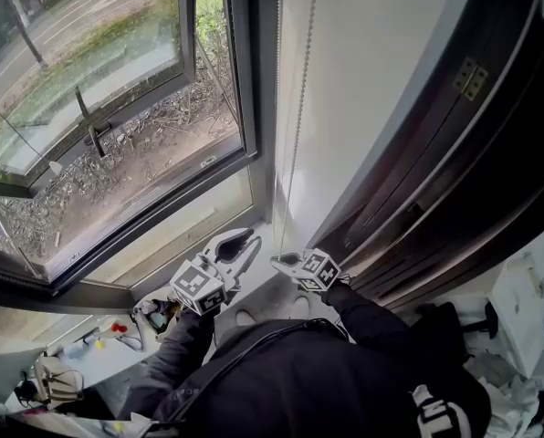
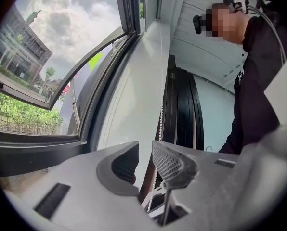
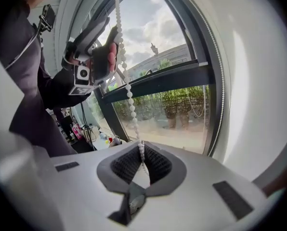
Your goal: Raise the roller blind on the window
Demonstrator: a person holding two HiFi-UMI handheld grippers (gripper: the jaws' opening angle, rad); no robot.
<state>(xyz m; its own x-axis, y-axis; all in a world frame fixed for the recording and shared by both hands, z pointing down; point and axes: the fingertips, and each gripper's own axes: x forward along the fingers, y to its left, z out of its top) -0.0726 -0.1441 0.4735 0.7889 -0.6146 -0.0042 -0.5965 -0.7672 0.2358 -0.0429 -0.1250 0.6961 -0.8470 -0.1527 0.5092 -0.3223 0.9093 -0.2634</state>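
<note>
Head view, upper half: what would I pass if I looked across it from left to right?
open window pane → dark window frame → bead chain → white wall → brass hinge on the dark door panels

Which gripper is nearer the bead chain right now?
Right. The right gripper is shut on the bead chain; the left gripper is open beside it, not gripping.

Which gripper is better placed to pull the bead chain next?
Right, probably: the right gripper is shut on the bead chain, ready to pull. The left gripper has its jaws apart, gripping nothing.
</note>
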